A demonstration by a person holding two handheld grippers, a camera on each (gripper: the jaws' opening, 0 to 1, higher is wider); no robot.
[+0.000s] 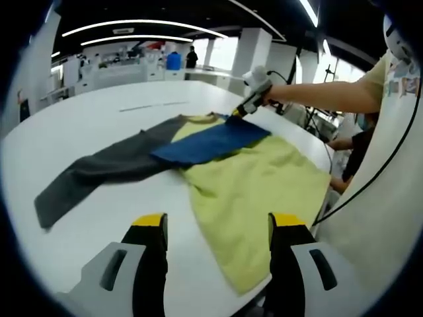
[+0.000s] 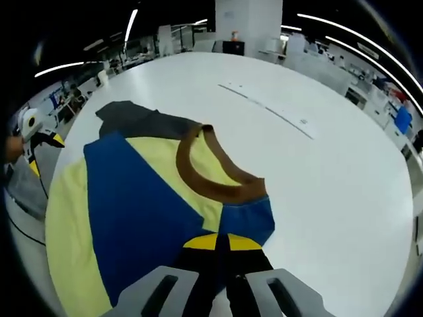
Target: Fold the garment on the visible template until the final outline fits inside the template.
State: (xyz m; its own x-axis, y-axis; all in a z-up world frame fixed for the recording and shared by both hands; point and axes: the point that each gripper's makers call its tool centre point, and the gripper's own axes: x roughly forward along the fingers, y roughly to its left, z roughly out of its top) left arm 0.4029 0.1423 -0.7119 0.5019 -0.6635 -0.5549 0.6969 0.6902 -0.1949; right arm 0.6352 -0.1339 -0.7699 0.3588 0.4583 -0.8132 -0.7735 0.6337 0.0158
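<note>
A long-sleeved shirt lies flat on the white table (image 1: pixel 99 112). Its body (image 1: pixel 264 191) is yellow-green, with a brown collar (image 2: pixel 198 165). One sleeve is grey (image 1: pixel 99 172) and stretches out to the left. The other sleeve is blue (image 1: pixel 211 142) and lies folded across the chest. My right gripper (image 2: pixel 221 243) is shut on the blue cloth at the shoulder beside the collar; in the left gripper view the right gripper (image 1: pixel 236 113) reaches in from a person's arm. My left gripper (image 1: pixel 218 224) hangs open over the shirt's hem edge, holding nothing.
A thin line mark (image 2: pixel 264 109) runs across the bare table beyond the collar. The person holding the grippers stands at the table's edge (image 1: pixel 390 198). Desks and equipment stand far behind, and a cable (image 1: pixel 370 178) hangs near the table rim.
</note>
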